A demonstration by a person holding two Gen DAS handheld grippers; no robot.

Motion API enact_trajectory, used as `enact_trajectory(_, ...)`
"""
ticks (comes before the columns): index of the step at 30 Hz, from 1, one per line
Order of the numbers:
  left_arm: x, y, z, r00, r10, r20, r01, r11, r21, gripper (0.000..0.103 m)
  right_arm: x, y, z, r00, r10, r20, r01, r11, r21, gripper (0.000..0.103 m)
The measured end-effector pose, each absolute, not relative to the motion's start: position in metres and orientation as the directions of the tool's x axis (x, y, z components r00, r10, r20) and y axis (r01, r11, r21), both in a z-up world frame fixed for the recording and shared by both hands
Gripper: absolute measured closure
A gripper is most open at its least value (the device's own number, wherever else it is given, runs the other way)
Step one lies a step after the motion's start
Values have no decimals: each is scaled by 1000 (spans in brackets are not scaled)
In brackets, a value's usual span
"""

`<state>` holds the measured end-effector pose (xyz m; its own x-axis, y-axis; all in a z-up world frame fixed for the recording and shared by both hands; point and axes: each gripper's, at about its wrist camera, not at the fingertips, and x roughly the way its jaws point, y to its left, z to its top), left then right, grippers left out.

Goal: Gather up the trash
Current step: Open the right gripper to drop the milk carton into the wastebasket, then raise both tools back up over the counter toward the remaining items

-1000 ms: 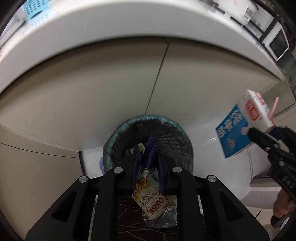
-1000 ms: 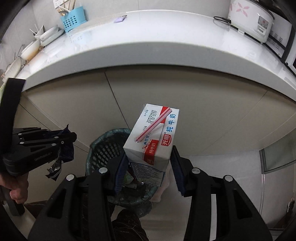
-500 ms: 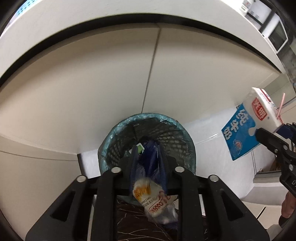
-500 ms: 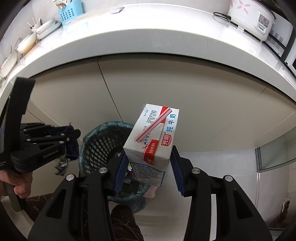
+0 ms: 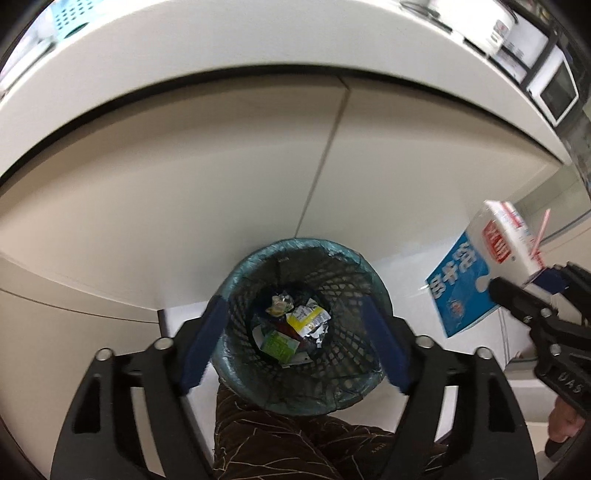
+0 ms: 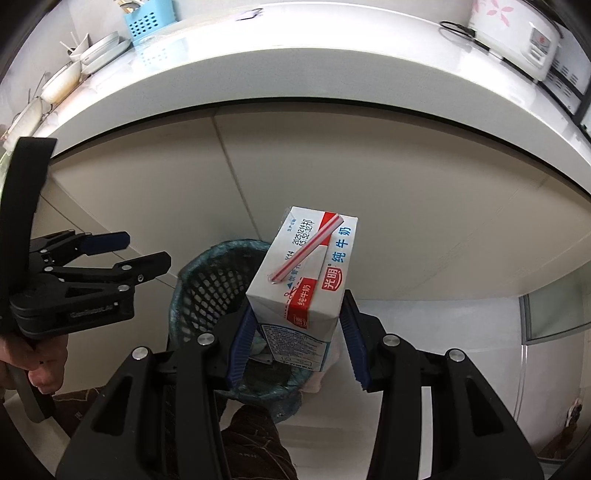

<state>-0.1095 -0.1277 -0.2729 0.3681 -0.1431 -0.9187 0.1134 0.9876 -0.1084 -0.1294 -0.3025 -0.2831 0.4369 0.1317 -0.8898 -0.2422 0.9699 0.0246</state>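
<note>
A teal mesh waste bin [image 5: 236, 280] stands on the floor below the counter, with several crumpled wrappers [image 5: 295, 328] at its bottom. My left gripper [image 5: 295, 332] hangs right over the bin's mouth, its jaws opening and nothing between them. It also shows at the left of the right wrist view, left gripper [image 6: 144, 251]. My right gripper [image 6: 299, 328] is shut on a white and blue milk carton [image 6: 306, 266] with a red-striped straw [image 6: 306, 254], held above the bin [image 6: 207, 273]. From the left wrist view the carton [image 5: 476, 266] hangs to the right of the bin.
A white countertop [image 6: 295, 74] curves overhead with a blue basket [image 6: 151, 18], dishes [image 6: 99, 51] and a rice cooker [image 6: 517, 40]. Beige cabinet doors [image 5: 184, 184] rise behind the bin. A patterned trouser leg [image 5: 277, 443] is just in front of the bin.
My left jaws spread wide and the snack wrapper they held dropped into the bin. The right gripper still holds the milk carton in much the same place.
</note>
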Motion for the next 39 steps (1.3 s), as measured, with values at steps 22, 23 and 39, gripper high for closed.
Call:
enact_trajectory(22, -124, -43, -264, 389, -52, -920, -66, 994, -84, 6, -103, -232, -316, 356, 227, -907, -392, 917, 76, 59)
enact_trajectory(23, -125, -42, -264, 388, -50, -920, -68, 994, -83, 6, -103, -230, -316, 356, 229, -906, -395, 916, 77, 59)
enact_trajectory(39, -121, -36, -234, 397, -15, -918, -90, 994, -55, 6, -97, -226, -266, 420, 144, -896, -315, 949, 5, 8)
